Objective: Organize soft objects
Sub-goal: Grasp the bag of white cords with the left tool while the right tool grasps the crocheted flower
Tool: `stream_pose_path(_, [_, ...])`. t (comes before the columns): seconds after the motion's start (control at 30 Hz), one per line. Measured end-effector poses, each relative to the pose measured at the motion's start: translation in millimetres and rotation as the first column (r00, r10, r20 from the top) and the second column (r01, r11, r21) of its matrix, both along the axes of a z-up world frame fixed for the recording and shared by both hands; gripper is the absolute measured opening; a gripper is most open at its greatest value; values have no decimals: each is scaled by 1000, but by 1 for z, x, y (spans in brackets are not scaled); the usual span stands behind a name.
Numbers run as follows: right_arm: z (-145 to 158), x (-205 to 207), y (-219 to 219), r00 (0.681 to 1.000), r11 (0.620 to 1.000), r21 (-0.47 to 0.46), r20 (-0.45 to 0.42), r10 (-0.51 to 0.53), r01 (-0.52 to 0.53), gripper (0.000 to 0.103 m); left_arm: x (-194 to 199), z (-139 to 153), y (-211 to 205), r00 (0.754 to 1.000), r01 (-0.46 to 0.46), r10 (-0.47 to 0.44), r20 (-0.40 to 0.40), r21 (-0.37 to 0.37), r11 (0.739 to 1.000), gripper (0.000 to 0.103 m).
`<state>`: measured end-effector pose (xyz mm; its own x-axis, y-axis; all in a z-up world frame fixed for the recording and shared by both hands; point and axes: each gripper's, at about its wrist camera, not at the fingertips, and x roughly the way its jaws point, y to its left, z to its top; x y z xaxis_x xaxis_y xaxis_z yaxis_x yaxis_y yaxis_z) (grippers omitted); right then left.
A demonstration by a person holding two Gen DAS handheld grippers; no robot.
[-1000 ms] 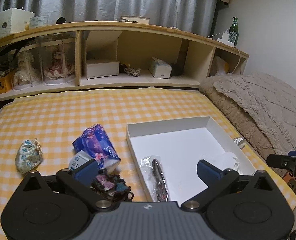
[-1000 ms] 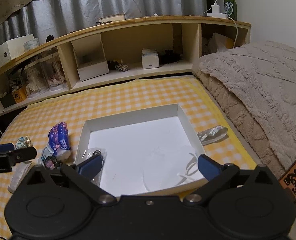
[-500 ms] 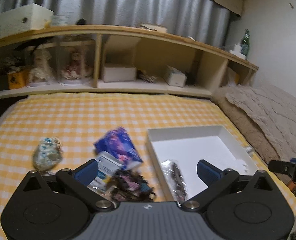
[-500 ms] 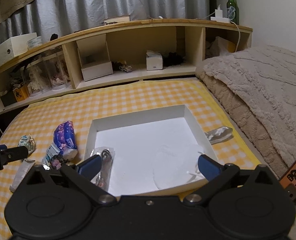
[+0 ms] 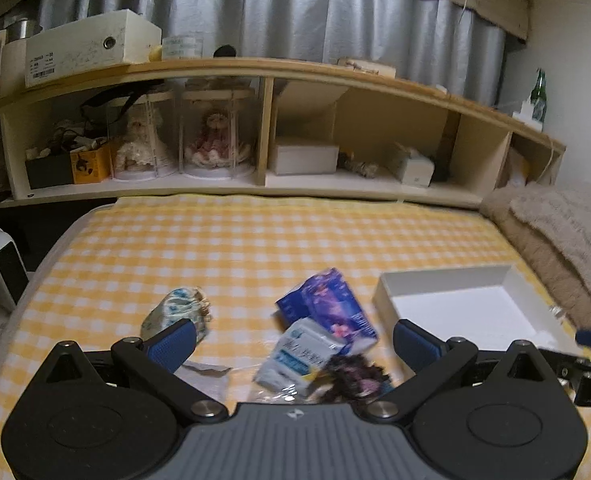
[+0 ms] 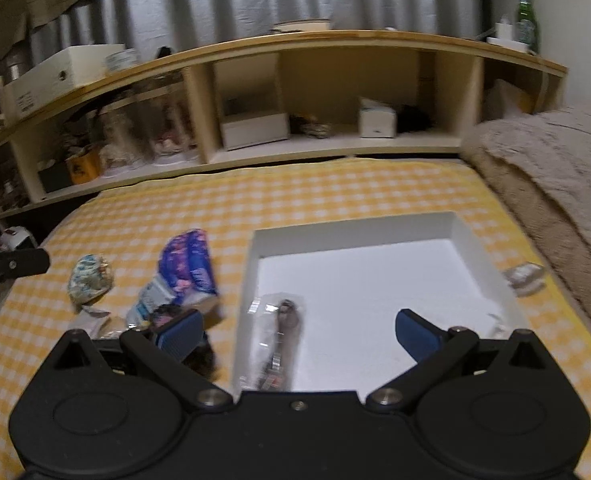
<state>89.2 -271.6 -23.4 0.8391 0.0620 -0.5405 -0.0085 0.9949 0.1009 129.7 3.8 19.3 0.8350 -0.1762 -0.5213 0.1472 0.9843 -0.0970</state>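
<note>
Left wrist view: yellow checked bed sheet (image 5: 255,248) below wooden shelf (image 5: 295,68); left tongs (image 5: 295,340) and right tongs (image 6: 299,330) spread wide, empty.

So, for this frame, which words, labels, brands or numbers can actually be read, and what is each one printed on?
No text reads with certainty.
White cardboard box on the shelf top: a barcode label with print, too small to read.
White and blue soft pack: blue lettering, blurred.
Purple floral soft pack: print blurred.
Yellow box in the shelf: a dark figure, no legible words.
Green glass bottle: label too small.
</note>
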Motion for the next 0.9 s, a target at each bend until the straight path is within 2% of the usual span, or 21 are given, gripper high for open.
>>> stream_pose_path(0.13, [-5, 11, 19, 996, 997, -34, 52, 77, -76, 103, 10, -10, 9, 999, 15, -13, -31, 41, 999, 103])
stream_pose_path(0.23, [-12, 21, 31, 987, 989, -47, 77, 143, -140, 103, 18, -23, 14, 996, 59, -55, -65, 56, 997, 103])
stream_pose_path(0.33, [-20, 32, 42, 976, 978, -66, 72, 204, -199, 103, 25, -36, 15, 988, 121, -113, -107, 74, 990, 103])
stream_pose_path(0.47, [-33, 45, 66, 945, 937, -155, 41, 324, -314, 103, 34, -54, 12, 967, 213, -192, -169, 112, 971, 103])
stream_pose_path(0.53, [-40, 49, 78, 922, 905, -201, 17, 387, -376, 101, 41, -64, 12, 958, 226, -198, -207, 126, 966, 103])
stream_pose_path(0.63, [-52, 56, 95, 890, 855, -267, -25, 455, -444, 93, 47, -78, 8, 939, 274, -228, -257, 159, 948, 103])
stream_pose_path(0.73, [-66, 61, 110, 856, 796, -336, -69, 513, -504, 85, 51, -88, 4, 907, 351, -288, -307, 175, 920, 103])
stream_pose_path(0.8, [-76, 62, 120, 824, 738, -396, -100, 557, -547, 85, 53, -92, 1, 896, 374, -300, -328, 192, 907, 103])
stream_pose_path(0.9, [-94, 61, 137, 774, 630, -496, -152, 615, -598, 84, 56, -97, -3, 886, 398, -310, -344, 224, 890, 103])
